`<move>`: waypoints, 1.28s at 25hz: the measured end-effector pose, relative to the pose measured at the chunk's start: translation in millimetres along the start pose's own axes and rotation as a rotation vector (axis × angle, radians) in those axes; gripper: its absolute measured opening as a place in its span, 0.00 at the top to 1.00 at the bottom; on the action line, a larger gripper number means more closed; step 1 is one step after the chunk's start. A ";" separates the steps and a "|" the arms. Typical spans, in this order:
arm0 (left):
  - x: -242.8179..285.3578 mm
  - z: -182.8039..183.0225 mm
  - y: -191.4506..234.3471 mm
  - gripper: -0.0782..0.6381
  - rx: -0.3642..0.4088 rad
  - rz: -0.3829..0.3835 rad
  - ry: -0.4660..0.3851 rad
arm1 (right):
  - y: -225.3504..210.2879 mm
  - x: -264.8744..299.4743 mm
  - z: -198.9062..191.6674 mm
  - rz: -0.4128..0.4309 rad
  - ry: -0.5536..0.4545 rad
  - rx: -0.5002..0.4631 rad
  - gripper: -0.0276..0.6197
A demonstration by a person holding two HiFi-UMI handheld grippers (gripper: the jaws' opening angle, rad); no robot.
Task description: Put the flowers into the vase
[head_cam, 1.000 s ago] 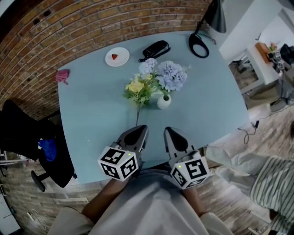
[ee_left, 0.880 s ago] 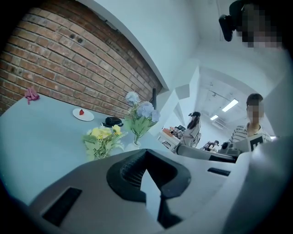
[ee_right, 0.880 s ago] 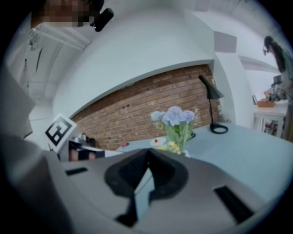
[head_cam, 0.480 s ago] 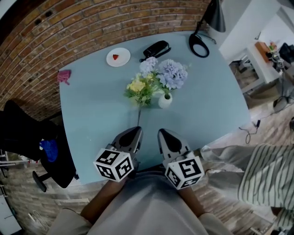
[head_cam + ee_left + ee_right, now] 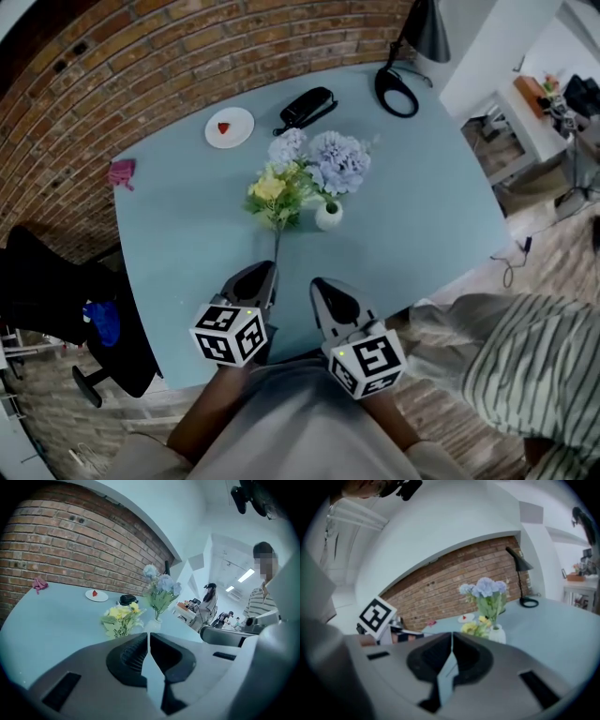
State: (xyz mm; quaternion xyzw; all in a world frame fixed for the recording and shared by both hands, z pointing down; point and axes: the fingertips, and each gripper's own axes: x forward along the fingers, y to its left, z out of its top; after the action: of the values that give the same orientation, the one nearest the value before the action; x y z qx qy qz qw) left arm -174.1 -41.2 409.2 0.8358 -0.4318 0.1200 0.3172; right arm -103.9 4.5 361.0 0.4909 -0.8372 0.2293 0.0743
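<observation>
**Both pairs of jaws shut, nothing lifted yet**

Head view: the left gripper and the right gripper are held over the near edge of the pale blue table. Little has been changed in the last second. Both grippers have been shifted only slightly, the right one a touch back from the white vase, and no reach seems to have been started. The blue hydrangeas are already stood in that vase. The yellow bunch is laid flat just beside it, its stem pointed at the left gripper, so one bunch is judged still to go. A person in a striped top has been brought further into view at the right, well clear of the table.

Left gripper view: the jaws are pressed together with nothing between them. The yellow bunch is seen straight ahead and unobstructed. A plate, a black case and a pink cloth are set far behind, out of the way.

Right gripper view: the jaws are likewise closed on nothing. The vase is faced directly, with a desk lamp beyond it. The opening is crowded by the hydrangeas, so a stem may be fouled.
</observation>
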 end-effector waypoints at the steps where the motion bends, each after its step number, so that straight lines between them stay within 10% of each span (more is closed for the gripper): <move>1: 5.1 -1.5 2.5 0.87 0.000 0.008 0.016 | -2.0 -0.5 -0.7 0.000 0.005 0.002 0.92; 32: 116.5 -46.1 79.5 0.65 -0.087 0.230 0.393 | -86.6 24.1 -13.4 0.051 0.106 0.148 0.92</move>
State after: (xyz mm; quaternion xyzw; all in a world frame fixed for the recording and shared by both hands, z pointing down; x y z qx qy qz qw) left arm -164.4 -121.0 533.9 0.7271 -0.4590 0.2970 0.4153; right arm -43.3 -44.1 408.2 0.4608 -0.8252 0.3178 0.0761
